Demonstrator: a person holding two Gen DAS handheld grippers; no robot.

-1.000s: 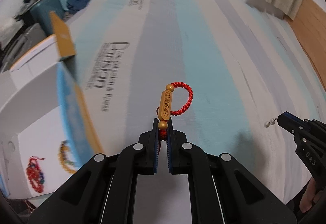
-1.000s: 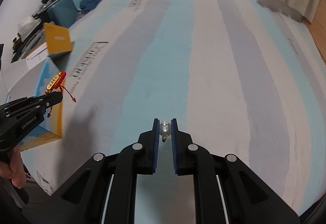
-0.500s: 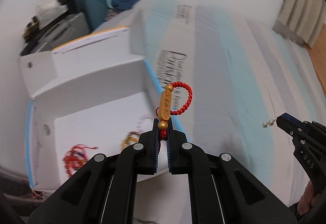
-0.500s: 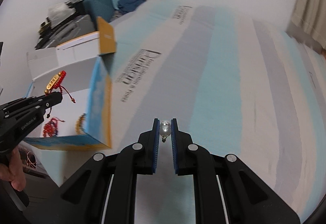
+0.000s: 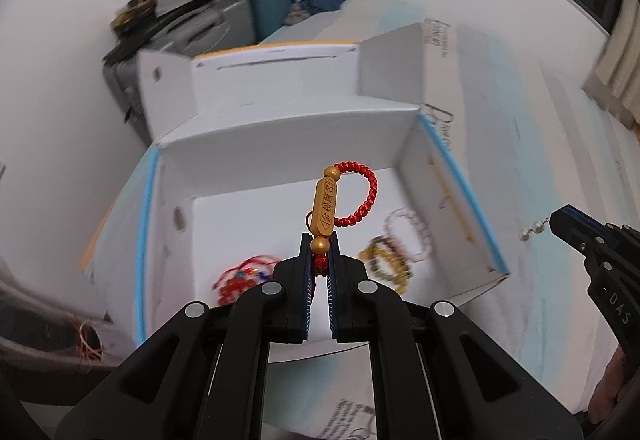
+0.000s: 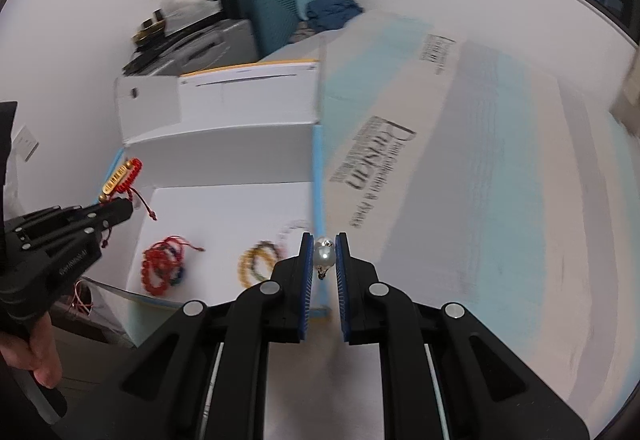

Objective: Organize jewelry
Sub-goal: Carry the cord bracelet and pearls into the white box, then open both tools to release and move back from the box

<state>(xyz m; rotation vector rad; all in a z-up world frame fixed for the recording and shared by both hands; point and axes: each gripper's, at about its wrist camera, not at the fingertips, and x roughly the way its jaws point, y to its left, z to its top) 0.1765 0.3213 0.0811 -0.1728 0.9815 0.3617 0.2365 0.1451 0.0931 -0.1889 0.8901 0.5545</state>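
Note:
My left gripper (image 5: 320,260) is shut on a red cord bracelet with a gold bar charm (image 5: 326,206) and holds it above the open white box (image 5: 280,144). It also shows in the right wrist view (image 6: 120,180). My right gripper (image 6: 324,256) is shut on a pearl earring (image 6: 324,255), just over the box's right wall; the earring also shows in the left wrist view (image 5: 534,231). Inside the box lie a red bead bracelet (image 6: 162,264), a yellow bead bracelet (image 6: 258,264) and a pale bead bracelet (image 5: 408,226).
The box stands at the left end of a striped mattress (image 6: 500,180) with printed wrapping. Suitcases and piled clothes (image 6: 264,12) stand behind the box against the wall. The box's flaps (image 5: 272,80) stand up at the back.
Both grippers have swung left from over the mattress to the box. The left one now hangs over the box's inside, the right one at its right wall. Both still hold their pieces.

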